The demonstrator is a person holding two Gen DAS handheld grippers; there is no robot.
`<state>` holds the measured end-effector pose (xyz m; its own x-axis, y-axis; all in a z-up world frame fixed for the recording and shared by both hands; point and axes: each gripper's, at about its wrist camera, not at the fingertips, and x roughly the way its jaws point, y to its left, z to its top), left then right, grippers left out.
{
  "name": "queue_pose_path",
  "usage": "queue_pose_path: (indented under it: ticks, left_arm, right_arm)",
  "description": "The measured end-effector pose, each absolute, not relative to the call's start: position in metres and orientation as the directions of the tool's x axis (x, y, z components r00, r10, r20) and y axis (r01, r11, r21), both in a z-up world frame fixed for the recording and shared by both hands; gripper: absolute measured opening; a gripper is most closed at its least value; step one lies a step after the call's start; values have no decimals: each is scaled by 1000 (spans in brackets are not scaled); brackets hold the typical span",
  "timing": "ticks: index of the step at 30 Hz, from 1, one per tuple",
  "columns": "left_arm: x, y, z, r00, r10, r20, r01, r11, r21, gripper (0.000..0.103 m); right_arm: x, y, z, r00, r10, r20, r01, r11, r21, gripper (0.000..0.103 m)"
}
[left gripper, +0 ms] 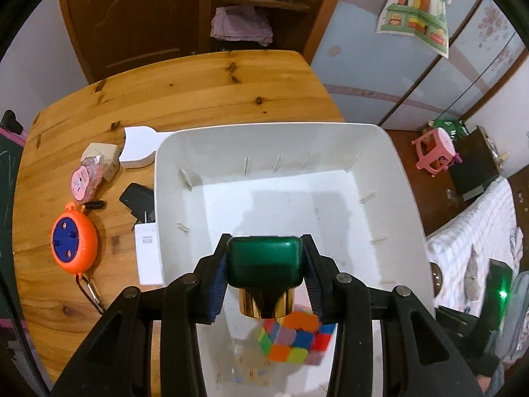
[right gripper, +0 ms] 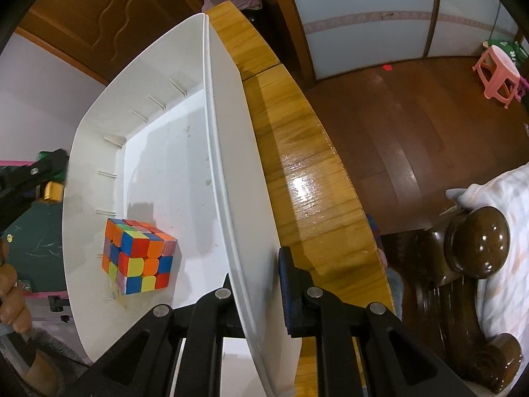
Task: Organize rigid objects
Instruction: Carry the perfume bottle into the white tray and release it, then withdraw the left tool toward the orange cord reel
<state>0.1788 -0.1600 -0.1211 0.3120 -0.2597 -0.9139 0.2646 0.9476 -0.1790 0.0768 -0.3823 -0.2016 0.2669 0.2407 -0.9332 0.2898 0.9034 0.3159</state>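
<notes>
Bin [left gripper: 410, 205]: white, open-topped, set on the wooden worktop [left gripper: 165, 92]; one item already lodged inside, a cube [left gripper: 294, 340] of mixed colours, lying on the floor of the bin near the corner closest to the cameras.

Bottle [left gripper: 266, 264]: green body, gold cap [left gripper: 266, 304], held cap-down. It is gripped across the body by the left tool [left gripper: 266, 271], whose fingers are closed onto its two sides, and it is carried above the bin interior, over the cube's end. No contact with the bin floor is seen.

Right tool [right gripper: 254, 284]: fingers set astride the bin's near wall, one inside and one outside. The wall is judged to be pinched for steadying, though the exact closure on it cannot be told with certainty.

Items outstanding on the worktop, left of the bin: orange disc [left gripper: 74, 238] with blue centre, pink jar [left gripper: 84, 185], black adapter [left gripper: 137, 198], white box [left gripper: 148, 254] touching the bin's wall, white plaque [left gripper: 140, 147].

Step in hand, as judged: deposit of the bottle into the bin.

Next move, as judged: the bottle is to be lowered onto a bare stretch of floor beside the cube, not on top of it, before the left tool is opened; released from height, it could well topple or roll. The bin is best kept braced meanwhile.
</notes>
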Motion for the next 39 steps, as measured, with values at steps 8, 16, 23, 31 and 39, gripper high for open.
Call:
queue_pose_path:
  ticks: [8, 16, 23, 31, 39]
  left_arm:
    - [190, -169, -150, 285, -206, -936, 256, 958, -133, 43]
    - [192, -170, -157, 296, -176, -939, 262, 960, -97, 32]
    - [187, -170, -159, 290, -159, -944, 269, 960, -79, 42]
    - [177, -160, -145, 318, -173, -932, 262, 961, -89, 68]
    - [163, -146, -129, 342, -188, -921, 249, 963, -104, 73]
  right_arm:
    - [76, -382, -203, 272, 251, -929, 286, 901, 326, 15]
    - [75, -384, -206, 271, 255, -928, 287, 899, 330, 15]
    - [77, -383, -206, 270, 252, -929, 292, 898, 329, 15]
    - [77, -384, -208, 268, 251, -930, 298, 897, 327, 15]
    - [78, -383, -212, 252, 243, -937, 318, 893, 317, 15]
